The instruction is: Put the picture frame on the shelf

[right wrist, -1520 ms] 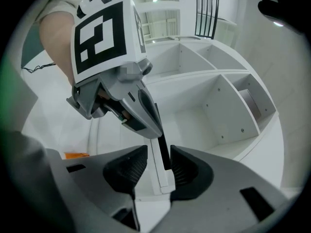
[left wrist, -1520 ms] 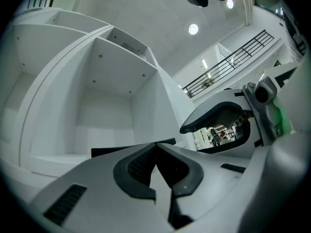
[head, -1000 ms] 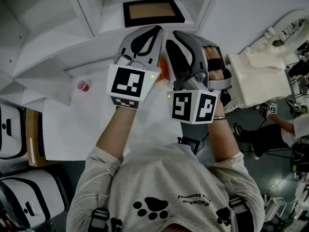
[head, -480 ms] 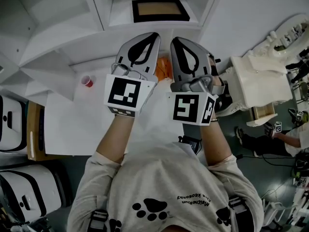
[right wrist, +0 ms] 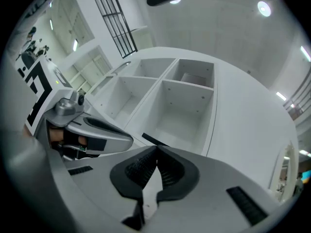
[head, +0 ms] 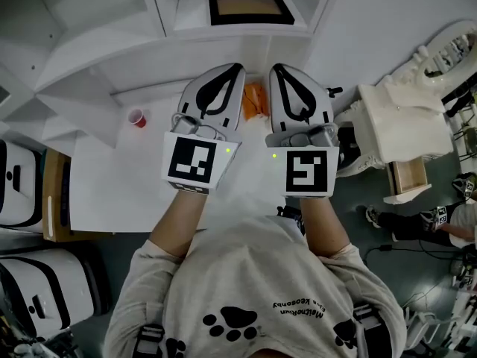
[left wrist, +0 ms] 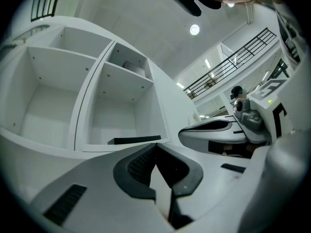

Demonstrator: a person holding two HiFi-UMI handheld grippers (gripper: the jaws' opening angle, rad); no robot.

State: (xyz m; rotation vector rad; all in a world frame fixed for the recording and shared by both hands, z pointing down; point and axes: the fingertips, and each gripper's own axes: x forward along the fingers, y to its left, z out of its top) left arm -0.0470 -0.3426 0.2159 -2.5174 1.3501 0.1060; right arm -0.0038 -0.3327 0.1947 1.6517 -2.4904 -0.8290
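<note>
Hidden or unclear:
- An orange thing lies on the worktop between the two grippers. They cover most of it, and I can't tell what it is.
- Marker cubes and forearms block the middle of the worktop in the head view.
- A pale blocky shape sits at the back of an upper shelf compartment, too indistinct to name.
- A seated person is cut off by the right edge. White machinery stands just beside the worktop and runs out of frame.

Containers:
- White shelf unit at the far edge of the worktop, split into open compartments.
- The picture frame, black border with a tan centre, lies flat on the floor of one lower compartment, near its front lip. From both gripper views it shows only as a thin dark strip.
- A small red cup stands upright on the worktop, left of the grippers and near the shelf foot. Its inside can't be seen.

Jaws:
- Left gripper: jaws together, ribbed pads meeting at the tips with nothing between them. It points toward the shelf, clear of the frame.
- Right gripper: jaws closing up, tips touching, nothing gripped. It is held level beside the left gripper, the two close but apart, both above the worktop and well short of the frame.
</note>
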